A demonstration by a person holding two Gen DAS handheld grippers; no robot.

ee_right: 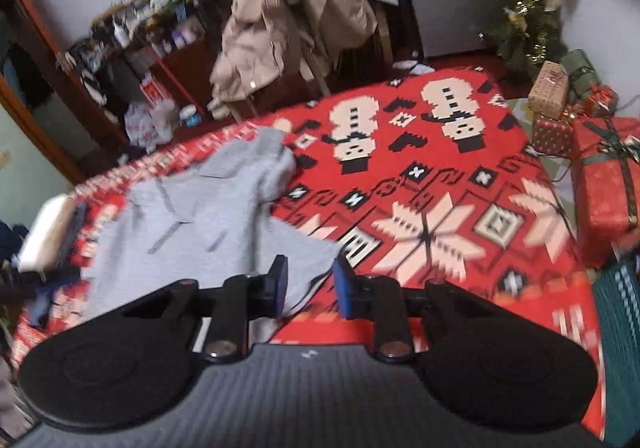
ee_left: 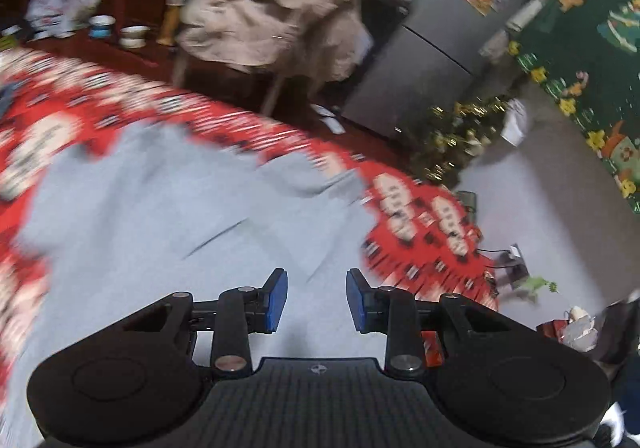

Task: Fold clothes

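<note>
A light grey garment (ee_left: 160, 215) lies spread on a red patterned blanket (ee_left: 420, 215); the left wrist view is blurred. My left gripper (ee_left: 317, 280) hovers over the garment's near part, open, with nothing between its blue pads (ee_left: 278, 296). In the right wrist view the same grey garment (ee_right: 208, 207) lies rumpled on the left half of the red blanket (ee_right: 420, 175), one part bunched toward the far edge. My right gripper (ee_right: 311, 266) is above the garment's near right corner, open, its blue pads (ee_right: 344, 288) apart and gripping nothing.
A chair draped with a beige coat (ee_right: 280, 7) stands beyond the blanket, with cluttered shelves (ee_right: 152, 7) to its left. A small Christmas tree (ee_right: 524, 7) and wrapped gifts (ee_right: 600, 175) crowd the right side. Bowls (ee_left: 102, 25) sit on the floor; a grey fridge (ee_left: 440, 27) stands behind.
</note>
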